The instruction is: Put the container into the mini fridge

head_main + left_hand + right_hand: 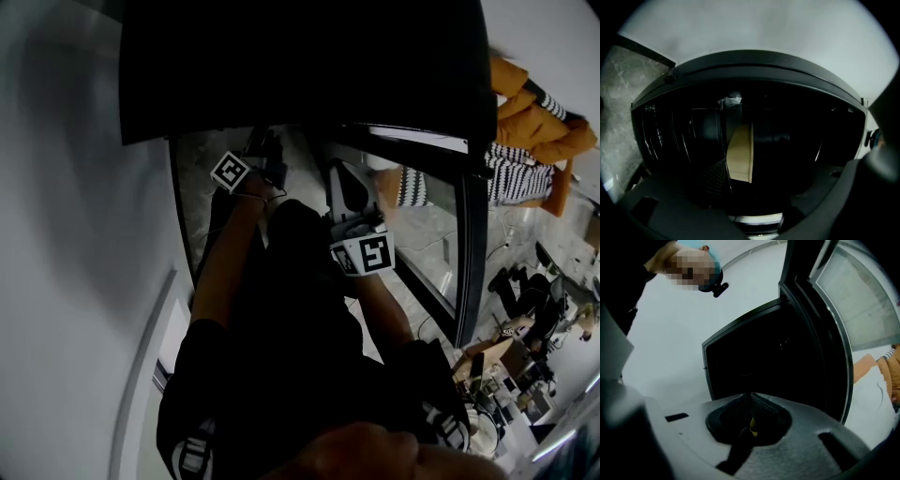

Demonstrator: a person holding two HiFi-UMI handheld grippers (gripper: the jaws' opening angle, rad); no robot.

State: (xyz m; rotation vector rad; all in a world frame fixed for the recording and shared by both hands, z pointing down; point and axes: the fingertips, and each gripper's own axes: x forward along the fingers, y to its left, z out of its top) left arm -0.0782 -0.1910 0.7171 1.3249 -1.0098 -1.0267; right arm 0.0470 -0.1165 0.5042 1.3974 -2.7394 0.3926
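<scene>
The black mini fridge [300, 56] stands open, its glass door [469, 234] swung out to the right. In the left gripper view, a beige container [740, 152] stands inside the dark fridge [754, 58]. My left gripper [754, 187] reaches into the opening with its jaws wide on either side of the container. One ribbed pad [715, 178] sits close beside it, and I see no pad pressing on it. The head view shows the left gripper [270, 157] at the fridge mouth. My right gripper [751, 416] is shut with nothing held and hangs in front of the fridge [740, 333]; it also shows in the head view [349, 192].
A white wall [66, 187] runs along the left of the fridge. Marble floor [422, 234] shows through the door glass. A person in an orange jacket [534, 112] is at the right, with boxes and clutter [506, 366] further down. The open door [834, 310] stands right of the right gripper.
</scene>
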